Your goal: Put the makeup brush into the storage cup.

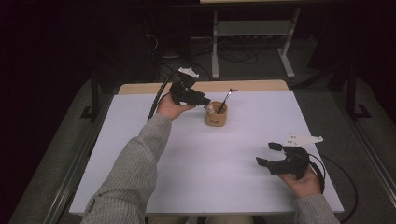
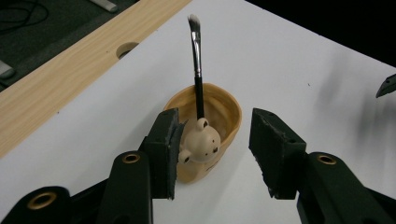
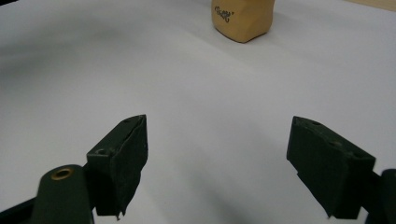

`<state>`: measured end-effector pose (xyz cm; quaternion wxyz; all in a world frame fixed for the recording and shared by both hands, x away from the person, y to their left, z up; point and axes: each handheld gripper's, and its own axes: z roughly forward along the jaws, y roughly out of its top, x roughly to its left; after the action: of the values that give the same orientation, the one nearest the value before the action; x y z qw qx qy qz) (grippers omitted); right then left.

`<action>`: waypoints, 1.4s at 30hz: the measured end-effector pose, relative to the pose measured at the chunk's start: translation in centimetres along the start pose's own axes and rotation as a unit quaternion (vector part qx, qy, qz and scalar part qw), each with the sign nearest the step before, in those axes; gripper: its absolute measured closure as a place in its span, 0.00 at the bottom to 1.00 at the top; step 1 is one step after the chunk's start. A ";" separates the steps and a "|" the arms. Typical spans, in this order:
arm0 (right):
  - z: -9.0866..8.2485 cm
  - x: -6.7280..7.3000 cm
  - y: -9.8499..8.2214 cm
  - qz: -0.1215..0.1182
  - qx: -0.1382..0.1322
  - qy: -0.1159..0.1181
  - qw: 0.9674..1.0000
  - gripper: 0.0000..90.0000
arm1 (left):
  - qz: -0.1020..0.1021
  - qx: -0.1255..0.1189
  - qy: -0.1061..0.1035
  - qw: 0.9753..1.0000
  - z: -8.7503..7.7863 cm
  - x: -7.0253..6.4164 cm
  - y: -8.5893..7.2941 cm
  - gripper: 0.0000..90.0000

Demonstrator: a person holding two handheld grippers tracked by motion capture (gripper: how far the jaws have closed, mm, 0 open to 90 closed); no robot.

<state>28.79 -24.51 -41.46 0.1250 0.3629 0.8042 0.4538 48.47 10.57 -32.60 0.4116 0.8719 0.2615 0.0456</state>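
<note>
A tan cup (image 1: 215,115) with a small bear head (image 2: 201,143) on its rim stands on the white table (image 1: 210,168), toward the back. A black-handled brush (image 2: 196,56) leans upright inside it, bristles up. My left gripper (image 1: 205,103) is at the cup's left side and is open. In the left gripper view the cup (image 2: 229,114) lies just beyond the left gripper (image 2: 215,149), and the bear head sits against one pad while the other pad stands apart. My right gripper (image 1: 266,153) rests open near the front right, with nothing between its fingers (image 3: 215,158). The cup (image 3: 243,18) is far ahead of it.
A wooden strip (image 1: 140,87) with a round hole (image 2: 127,48) runs along the table's far edge. Beyond it a metal stand (image 1: 252,28) and cables lie on the dark floor. A grey-sleeved arm (image 1: 135,163) crosses the table's left half.
</note>
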 end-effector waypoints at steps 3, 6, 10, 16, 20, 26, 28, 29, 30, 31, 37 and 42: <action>0.0 0.0 0.0 0.000 0.000 0.000 1.000 0.22 | 0.002 -0.002 0.005 1.000 -0.4 -0.2 -0.3 0.57; 0.1 0.0 0.0 -0.001 0.003 -0.006 1.000 0.22 | 0.005 -0.005 0.004 1.000 -0.7 -0.5 -0.5 0.55; 0.1 0.0 0.0 0.000 0.004 -0.008 1.000 0.22 | 0.002 -0.004 0.003 1.000 -1.0 -0.6 -1.0 0.55; 0.0 -0.2 -0.1 0.001 0.002 -0.011 1.000 0.22 | 0.000 -0.006 0.002 1.000 -1.6 -0.7 -1.5 0.53; 0.0 -0.3 -0.1 0.004 0.001 -0.013 1.000 0.22 | 0.000 -0.011 0.002 1.000 -2.0 -1.0 -1.8 0.51; -0.2 -0.4 -0.1 0.004 -0.003 -0.016 1.000 0.22 | -0.005 -0.008 0.009 1.000 -2.5 -1.1 -2.7 0.50; -0.2 -0.4 -0.2 0.004 -0.004 -0.016 1.000 0.22 | -0.004 -0.003 0.012 1.000 -2.7 -1.1 -3.0 0.50; -0.2 -0.4 -0.2 0.005 -0.004 -0.016 1.000 0.22 | -0.002 -0.004 0.013 1.000 -2.8 -1.2 -3.2 0.50; -0.2 -0.4 -0.2 0.005 -0.004 -0.016 1.000 0.22 | -0.004 -0.005 0.014 1.000 -2.9 -1.2 -3.3 0.50; -0.2 -0.4 -0.1 0.005 -0.005 -0.016 1.000 0.22 | -0.007 -0.005 0.014 1.000 -3.1 -1.2 -3.5 0.50; -0.1 -0.4 -0.1 0.003 -0.006 -0.016 1.000 0.22 | -0.011 -0.011 0.018 1.000 -3.9 -1.3 -4.2 0.48; -0.1 -0.3 0.0 0.002 -0.007 -0.016 1.000 0.22 | -0.008 -0.010 0.020 1.000 -4.4 -1.7 -4.5 0.47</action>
<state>28.94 -24.83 -41.46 0.1396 0.3709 0.7981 0.4538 43.81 15.12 -32.85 0.4154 0.8645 0.2759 0.0629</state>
